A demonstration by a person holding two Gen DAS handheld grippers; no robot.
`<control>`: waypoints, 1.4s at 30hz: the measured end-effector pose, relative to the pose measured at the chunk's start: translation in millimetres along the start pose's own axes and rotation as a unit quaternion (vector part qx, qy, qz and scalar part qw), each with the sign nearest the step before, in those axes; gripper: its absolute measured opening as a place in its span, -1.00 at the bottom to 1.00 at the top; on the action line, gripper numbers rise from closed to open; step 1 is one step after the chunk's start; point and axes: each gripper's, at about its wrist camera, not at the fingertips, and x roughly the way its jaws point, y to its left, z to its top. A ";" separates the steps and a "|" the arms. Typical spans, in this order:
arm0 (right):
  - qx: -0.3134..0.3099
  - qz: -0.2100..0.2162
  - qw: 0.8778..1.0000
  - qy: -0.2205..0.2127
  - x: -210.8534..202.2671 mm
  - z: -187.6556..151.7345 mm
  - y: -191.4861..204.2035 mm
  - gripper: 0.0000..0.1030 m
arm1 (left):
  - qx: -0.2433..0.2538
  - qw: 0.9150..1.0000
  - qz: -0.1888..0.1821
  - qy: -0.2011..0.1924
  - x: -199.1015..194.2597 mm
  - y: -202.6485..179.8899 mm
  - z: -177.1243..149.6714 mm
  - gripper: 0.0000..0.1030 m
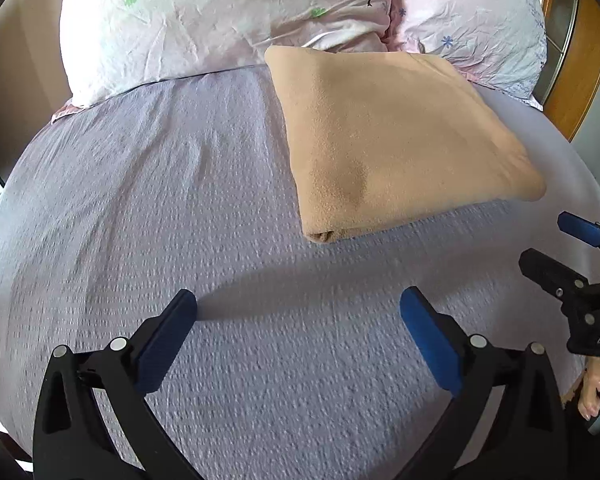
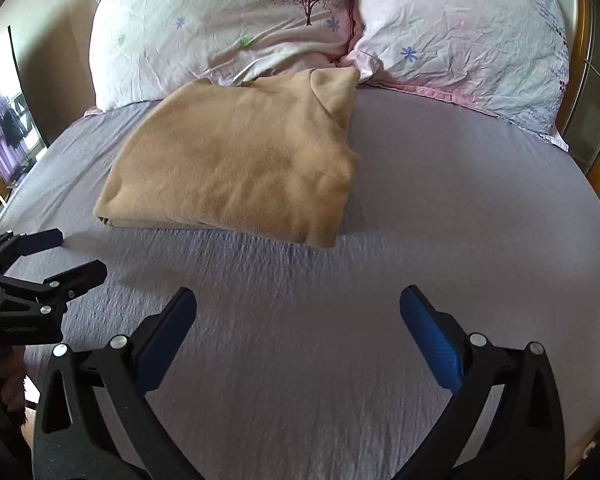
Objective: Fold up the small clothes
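Note:
A tan fleece garment (image 1: pixel 396 136) lies folded into a neat rectangle on the lilac bed sheet (image 1: pixel 180 200), its far edge against the pillows. It also shows in the right wrist view (image 2: pixel 236 160), left of centre. My left gripper (image 1: pixel 298 304) is open and empty, held above the sheet in front of the garment's near left corner. My right gripper (image 2: pixel 298 304) is open and empty, held above the sheet in front of the garment's near right corner. Each gripper shows in the other's view, the right one (image 1: pixel 548 240) at the right edge, the left one (image 2: pixel 80 254) at the left edge.
Two pink floral pillows (image 2: pixel 228 28) (image 2: pixel 460 40) lie across the head of the bed. A wooden headboard (image 1: pixel 580 60) stands at the right. The bed's left edge drops to a room with a window (image 2: pixel 4 128).

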 end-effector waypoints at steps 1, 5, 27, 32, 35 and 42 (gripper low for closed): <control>-0.003 -0.006 1.000 0.005 2.9 -0.1 2.2 0.96 | 0.004 1.000 0.009 0.000 0.5 -2.2 -0.7 0.97; 0.002 -0.008 1.000 0.020 8.8 -2.8 1.4 0.97 | -0.007 1.000 0.012 -0.002 0.2 -1.1 -1.5 0.97; 0.012 -0.016 0.999 0.030 7.3 -4.3 3.5 0.97 | -0.027 0.998 0.027 0.040 2.4 -0.3 4.2 0.97; 0.013 -0.017 0.999 0.030 7.4 -4.4 4.0 0.97 | -0.027 0.998 0.028 0.039 2.5 -0.3 3.2 0.97; 0.014 -0.017 0.999 0.032 7.5 -4.4 4.3 0.97 | -0.027 0.998 0.028 0.039 2.8 -0.3 3.2 0.97; 0.015 -0.018 0.999 0.033 7.6 -4.4 3.9 0.97 | -0.026 0.999 0.027 0.039 2.5 0.1 3.1 0.97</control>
